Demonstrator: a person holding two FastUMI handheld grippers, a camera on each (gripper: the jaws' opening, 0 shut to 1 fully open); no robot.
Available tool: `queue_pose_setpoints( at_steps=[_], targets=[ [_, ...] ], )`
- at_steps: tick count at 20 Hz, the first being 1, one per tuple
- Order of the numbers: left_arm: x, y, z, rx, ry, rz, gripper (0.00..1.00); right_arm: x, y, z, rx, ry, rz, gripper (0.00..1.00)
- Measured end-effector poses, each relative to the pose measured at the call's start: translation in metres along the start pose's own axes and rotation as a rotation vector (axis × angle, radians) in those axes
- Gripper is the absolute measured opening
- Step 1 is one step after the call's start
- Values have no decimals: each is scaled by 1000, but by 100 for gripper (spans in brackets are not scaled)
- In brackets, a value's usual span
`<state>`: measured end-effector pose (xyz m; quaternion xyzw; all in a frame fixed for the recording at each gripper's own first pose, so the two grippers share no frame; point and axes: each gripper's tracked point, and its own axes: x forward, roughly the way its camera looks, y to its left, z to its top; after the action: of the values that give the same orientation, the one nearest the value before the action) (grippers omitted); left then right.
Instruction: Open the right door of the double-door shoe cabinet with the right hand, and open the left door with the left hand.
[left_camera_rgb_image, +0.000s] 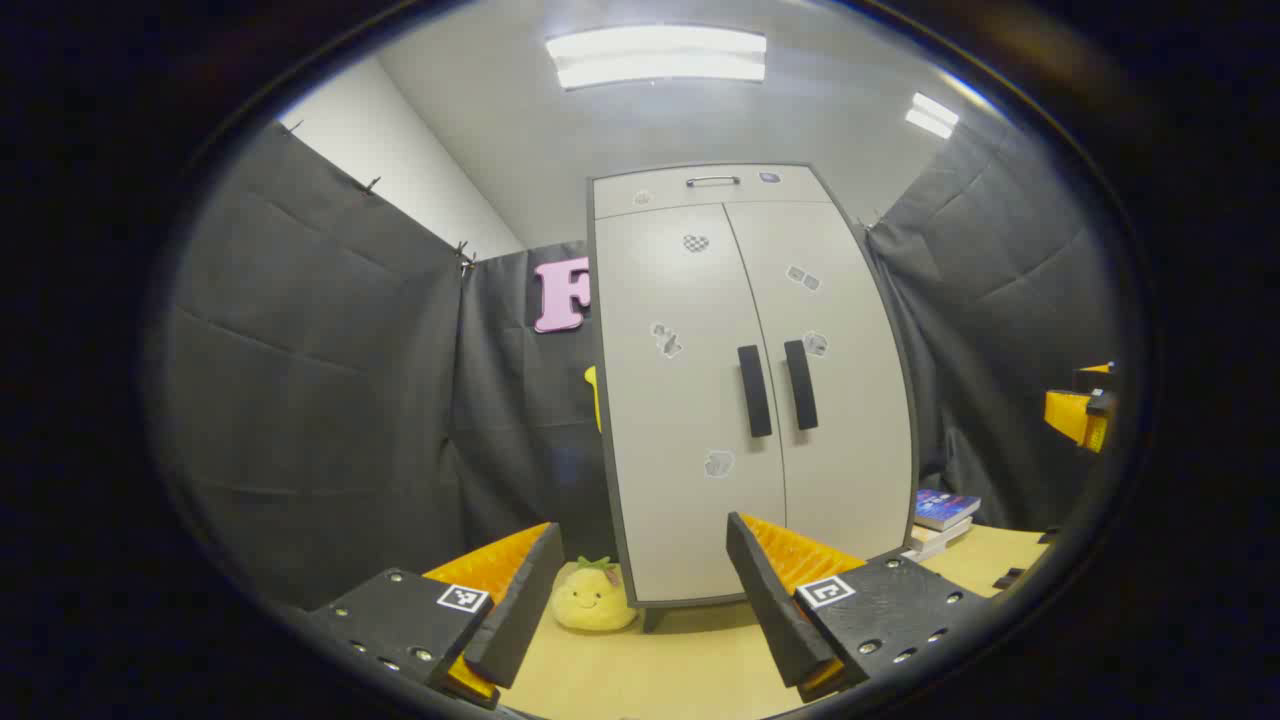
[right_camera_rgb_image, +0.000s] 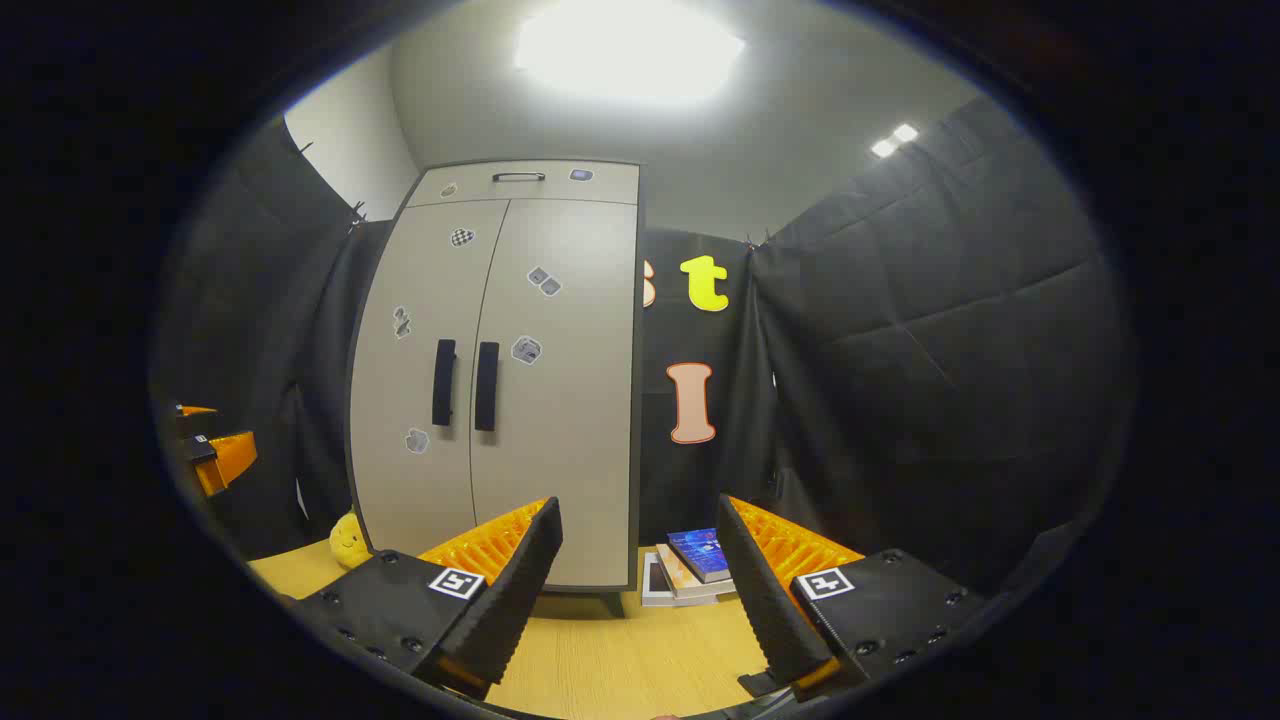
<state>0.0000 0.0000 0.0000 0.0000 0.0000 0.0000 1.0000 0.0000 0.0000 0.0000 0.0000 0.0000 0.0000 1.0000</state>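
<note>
Cabinet (left_camera_rgb_image: 750, 390) stands shut on the bench (right_camera_rgb_image: 610, 660), well ahead of both hand-held grippers, left (left_camera_rgb_image: 640, 600) and right (right_camera_rgb_image: 640, 590), each with fingers apart and empty. Its handles (right_camera_rgb_image: 465, 385) sit just beside each other, so you could hook the wrong one. No legible writing.

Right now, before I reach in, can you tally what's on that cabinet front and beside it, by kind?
Cabinet doors, both shut: 2 (left door, right door)
Black door handles: 2 (left, right)
Top drawer handle: 1
Yellow plush toy: 1
Stack of books: 1
Total: 7
</note>
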Motion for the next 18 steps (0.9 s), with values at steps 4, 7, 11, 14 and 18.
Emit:
queue_pose_setpoints(
  at_steps=[4, 7, 11, 14, 18],
  targets=[
    [3, -4, 0, 4, 3, -3, 98, 4, 1, -2, 6, 8, 14, 97],
    [2, -3, -1, 7, 3, 5, 98, 6, 3, -5, 0, 5, 23, 97],
    [4, -1, 1, 20, 1, 16, 98, 10, 3, -8, 16, 7, 32, 98],
    [6, 0, 3, 28, -5, 23, 98, 13, 4, -11, 24, 8, 36, 97],
    [9, 1, 2, 30, -6, 31, 98, 22, 10, -7, 35, 1, 51, 97]
  ],
)
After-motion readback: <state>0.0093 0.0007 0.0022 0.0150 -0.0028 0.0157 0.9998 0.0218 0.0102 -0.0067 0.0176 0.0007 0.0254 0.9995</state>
